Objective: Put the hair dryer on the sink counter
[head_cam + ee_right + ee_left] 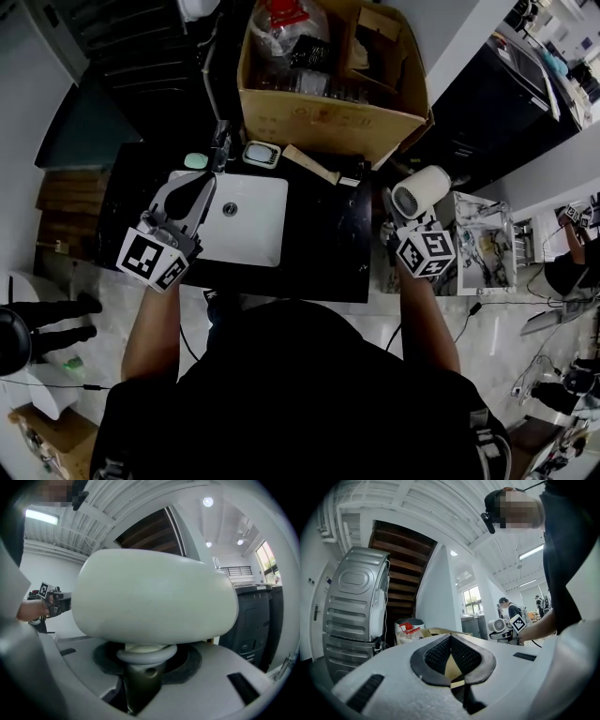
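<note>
My right gripper (401, 225) is shut on the handle of a white hair dryer (419, 190), which it holds upright in the air just past the right edge of the black sink counter (323, 248). The right gripper view is mostly filled by the dryer's rounded body (154, 597), with the handle pinched between the jaws below it. My left gripper (194, 192) hovers over the left part of the white basin (258, 234), its jaws shut with nothing in them (451, 641). From the left gripper view the dryer (499, 625) shows far off at the right.
A large cardboard box (328, 112) full of items stands at the back of the counter. Near the faucet (220, 145) lie a green soap (195, 160), a small white box (262, 154) and a wooden stick (309, 164). A marble-patterned stand (483, 244) is at the right.
</note>
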A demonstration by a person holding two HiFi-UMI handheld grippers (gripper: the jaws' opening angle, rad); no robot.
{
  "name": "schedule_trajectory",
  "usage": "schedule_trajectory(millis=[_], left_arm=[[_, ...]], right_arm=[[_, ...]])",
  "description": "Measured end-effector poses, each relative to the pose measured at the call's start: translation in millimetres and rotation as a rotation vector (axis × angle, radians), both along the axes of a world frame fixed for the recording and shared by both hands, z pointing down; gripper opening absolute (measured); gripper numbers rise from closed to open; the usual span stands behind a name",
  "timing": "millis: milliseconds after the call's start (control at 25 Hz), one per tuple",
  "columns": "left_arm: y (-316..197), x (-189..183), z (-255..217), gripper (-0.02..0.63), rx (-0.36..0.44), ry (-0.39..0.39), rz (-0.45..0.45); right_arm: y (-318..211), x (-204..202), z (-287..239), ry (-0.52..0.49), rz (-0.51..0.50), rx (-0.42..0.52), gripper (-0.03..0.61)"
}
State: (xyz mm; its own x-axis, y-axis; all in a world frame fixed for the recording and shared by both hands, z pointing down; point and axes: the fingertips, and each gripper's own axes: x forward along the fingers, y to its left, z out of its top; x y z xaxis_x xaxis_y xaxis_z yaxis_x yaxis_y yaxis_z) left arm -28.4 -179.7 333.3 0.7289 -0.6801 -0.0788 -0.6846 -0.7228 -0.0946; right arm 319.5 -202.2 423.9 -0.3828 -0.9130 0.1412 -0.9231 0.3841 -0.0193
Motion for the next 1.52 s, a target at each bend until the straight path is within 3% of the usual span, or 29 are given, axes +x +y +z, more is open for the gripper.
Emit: schedule_trajectory(millis=[560, 800, 1080, 1360, 1520], left_arm=[[-1, -17, 7, 0.014, -0.005, -0.005, 0.008], [-2, -23, 7, 0.014, -0.011, 0.0, 0.006], [-5, -23, 6, 0.015, -0.022, -0.002, 0.027], [-6, -19, 4, 0.015, -0.008, -0.008, 0.041], [-10, -20, 5, 0.015, -0.01, -0.006, 0.035]], right_arm=[[-5, 3, -12, 0.047, 0.024, 0.032, 0.17], [-10, -3, -16, 0.139, 0.011, 0.048, 0.17], [-24, -18, -20, 0.187, -0.058, 0.036, 0.17], [-42, -40, -7, 0.332, -0.151, 0.01, 0.17], [-54, -52, 5, 0.344, -0.196, -0.008, 0.17]])
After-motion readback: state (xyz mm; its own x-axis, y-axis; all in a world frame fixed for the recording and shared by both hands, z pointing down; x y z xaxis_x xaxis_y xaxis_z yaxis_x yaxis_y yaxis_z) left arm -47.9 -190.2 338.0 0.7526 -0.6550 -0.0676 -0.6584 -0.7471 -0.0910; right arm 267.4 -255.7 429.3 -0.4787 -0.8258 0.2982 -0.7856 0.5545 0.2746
